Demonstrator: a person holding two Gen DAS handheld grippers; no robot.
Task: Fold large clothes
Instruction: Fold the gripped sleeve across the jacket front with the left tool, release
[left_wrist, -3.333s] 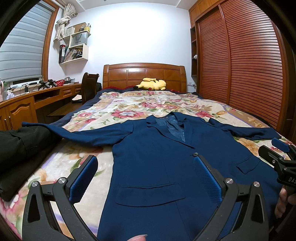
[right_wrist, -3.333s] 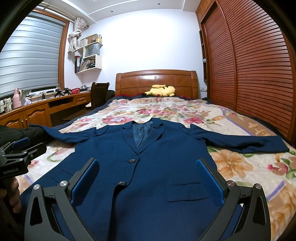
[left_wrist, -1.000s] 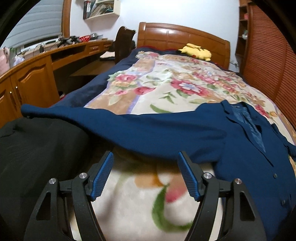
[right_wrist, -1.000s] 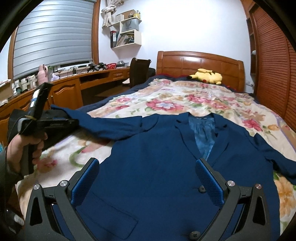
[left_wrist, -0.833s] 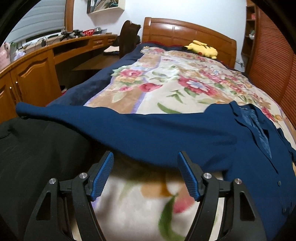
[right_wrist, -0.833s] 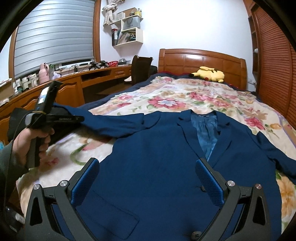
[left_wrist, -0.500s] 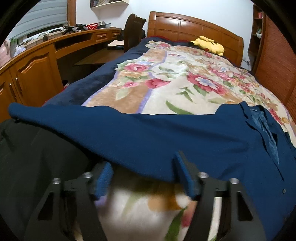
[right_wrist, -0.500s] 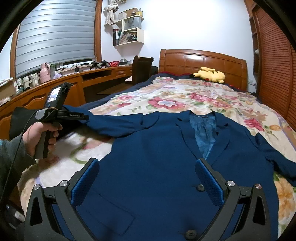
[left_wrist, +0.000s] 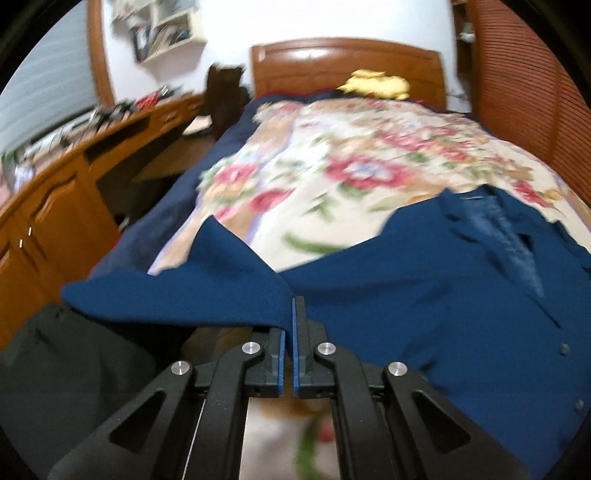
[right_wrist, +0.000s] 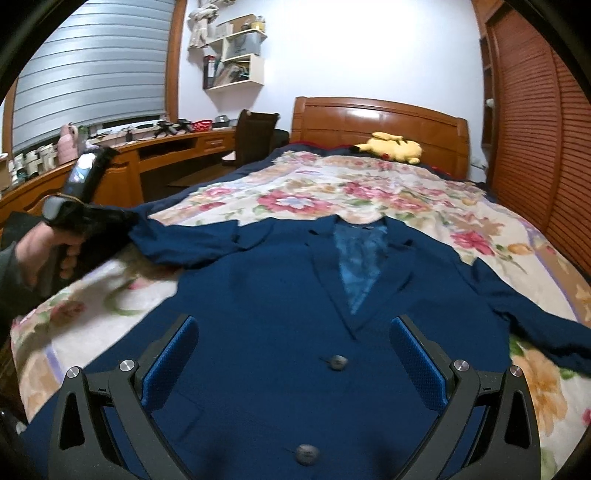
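Note:
A navy blue suit jacket (right_wrist: 277, 295) lies face up on the flowered bedspread (right_wrist: 332, 192), with its buttons toward me and its collar toward the headboard. In the left wrist view its left sleeve (left_wrist: 177, 295) runs out to the bed's left side. My left gripper (left_wrist: 291, 310) has its jaws closing tight on that sleeve's edge; the pads press the cloth, which rises in a peak. From the right wrist view a hand holds the left gripper (right_wrist: 122, 221) at the far left. My right gripper (right_wrist: 291, 325) is open, hovering over the jacket front with nothing between its fingers.
A black garment (left_wrist: 74, 369) lies at the bed's near left edge. A wooden desk (right_wrist: 166, 155) and dark chair (right_wrist: 255, 136) stand along the left. A yellow plush toy (right_wrist: 395, 146) rests by the headboard. Louvred wardrobe doors (right_wrist: 535, 147) line the right.
My left gripper went from wide open to shut on the sleeve's edge and lifted it, so the sleeve now bends upward. The right gripper stayed open and drifted slightly over the jacket.

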